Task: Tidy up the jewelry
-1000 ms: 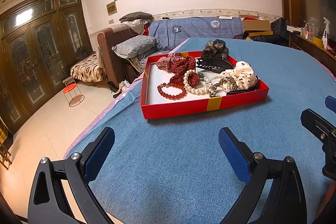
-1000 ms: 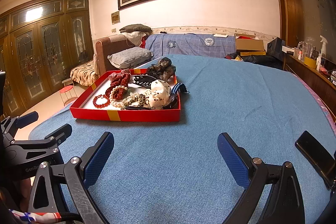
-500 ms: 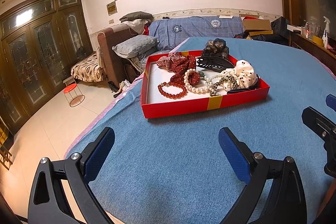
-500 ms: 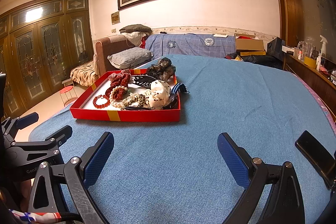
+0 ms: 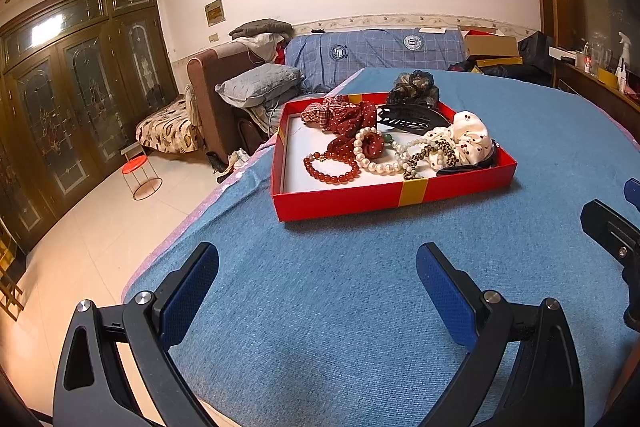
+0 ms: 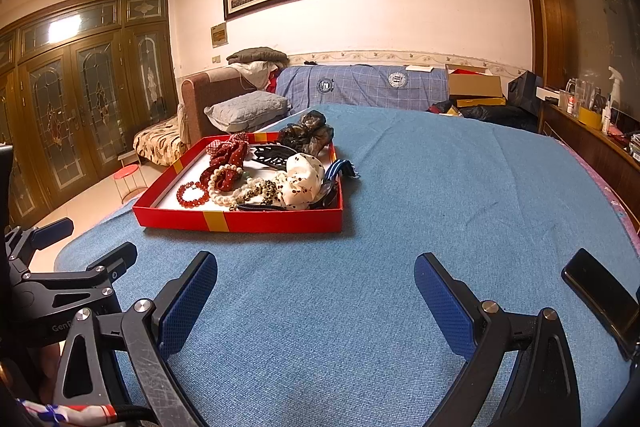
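Well, red tray (image 5: 352,198) lying crosswise — both grippers' fingers (image 5: 192,289) (image 6: 442,303) spread.

One tray (image 5: 340,201), two bead bracelets (image 5: 332,169).

Tablecloth (image 5: 340,291): blue woven cloth, coarse, matt. Red tray (image 5: 384,195): card or paper, matt red with a yellow band, white lining. Red bead bracelet (image 5: 332,169): glossy, translucent beads. Pearl strand (image 5: 374,163): smooth, soft sheen. Scrunchies: cloth; dark red one (image 5: 352,123) dotted, cream one (image 5: 470,139) satin-like. Black hair claw (image 5: 412,119): shiny plastic. Left gripper (image 5: 316,281) and right gripper (image 6: 316,285): matt black plastic arms, metal screws, blue textured pads (image 6: 188,303). Cabinet doors (image 6: 80,107): varnished wood, patterned glass.
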{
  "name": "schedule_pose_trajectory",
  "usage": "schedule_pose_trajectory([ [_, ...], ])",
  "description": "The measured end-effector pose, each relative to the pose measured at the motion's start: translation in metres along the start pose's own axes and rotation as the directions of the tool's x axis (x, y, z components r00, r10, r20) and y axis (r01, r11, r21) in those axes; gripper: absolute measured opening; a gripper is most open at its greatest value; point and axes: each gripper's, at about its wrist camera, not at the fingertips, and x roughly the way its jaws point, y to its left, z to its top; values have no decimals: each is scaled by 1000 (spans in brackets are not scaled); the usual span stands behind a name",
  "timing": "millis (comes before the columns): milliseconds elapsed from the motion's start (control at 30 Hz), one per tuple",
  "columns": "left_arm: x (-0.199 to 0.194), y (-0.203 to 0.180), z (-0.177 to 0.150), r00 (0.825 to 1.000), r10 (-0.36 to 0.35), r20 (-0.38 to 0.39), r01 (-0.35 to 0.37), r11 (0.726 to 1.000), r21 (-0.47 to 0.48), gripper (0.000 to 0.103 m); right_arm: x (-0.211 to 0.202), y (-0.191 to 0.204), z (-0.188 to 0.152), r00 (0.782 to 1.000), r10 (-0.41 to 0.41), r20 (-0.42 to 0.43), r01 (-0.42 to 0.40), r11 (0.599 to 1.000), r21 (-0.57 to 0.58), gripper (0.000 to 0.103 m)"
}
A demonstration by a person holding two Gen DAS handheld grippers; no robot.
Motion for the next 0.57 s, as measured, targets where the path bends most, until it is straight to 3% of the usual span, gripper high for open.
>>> schedule_pose_trajectory([
  [433,-2,12,1,1000,-20,-20,19,999,-31,99,0,0,0,1000,0,0,0,1000,0,101],
  [567,-8,12,2,1000,5,1,-5,1000,-23,99,-1,-1,0,1000,0,1,0,1000,2,101],
])
